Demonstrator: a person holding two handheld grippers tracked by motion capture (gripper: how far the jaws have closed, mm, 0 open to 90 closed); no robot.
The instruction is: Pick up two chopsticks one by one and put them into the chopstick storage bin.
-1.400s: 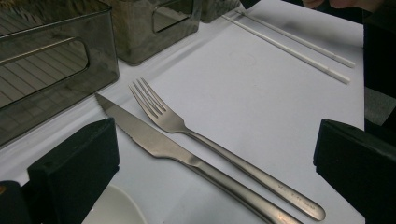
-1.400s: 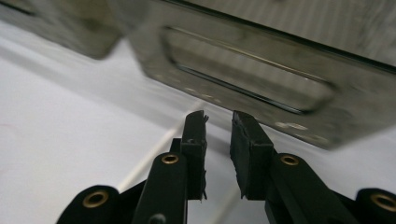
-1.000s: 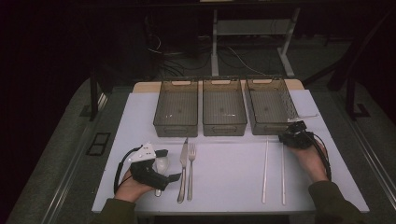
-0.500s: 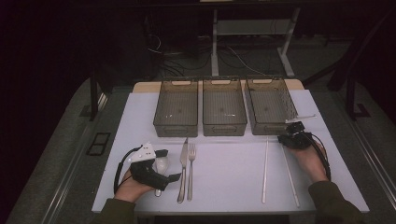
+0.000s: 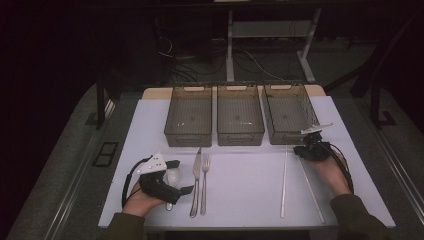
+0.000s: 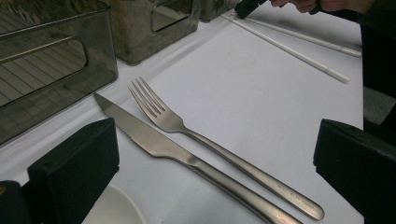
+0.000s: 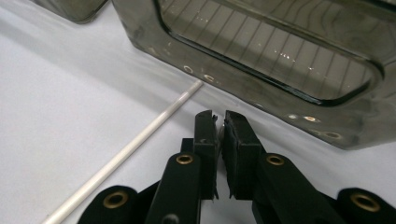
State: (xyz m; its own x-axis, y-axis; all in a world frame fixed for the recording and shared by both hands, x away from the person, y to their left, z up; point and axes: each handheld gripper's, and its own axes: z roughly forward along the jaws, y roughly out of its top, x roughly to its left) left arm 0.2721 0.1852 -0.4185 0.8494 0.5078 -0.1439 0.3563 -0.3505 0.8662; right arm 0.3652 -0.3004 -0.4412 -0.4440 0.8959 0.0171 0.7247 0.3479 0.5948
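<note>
Brushed steel knife [image 6: 159, 144] and fork [image 6: 187, 133] by my left hand: satin, smooth. Three smoky translucent plastic bins [image 5: 240, 116]: glossy, ribbed floors. Two white plastic chopsticks [image 5: 284, 180]: matt. White table sheet [image 5: 250, 185]: smooth, matt.

No readable text, labels, brands, numbers or signs anywhere. Checked bins, cutlery, chopsticks, mat and gripper bodies: all blank or too dim and small to make out.
</note>
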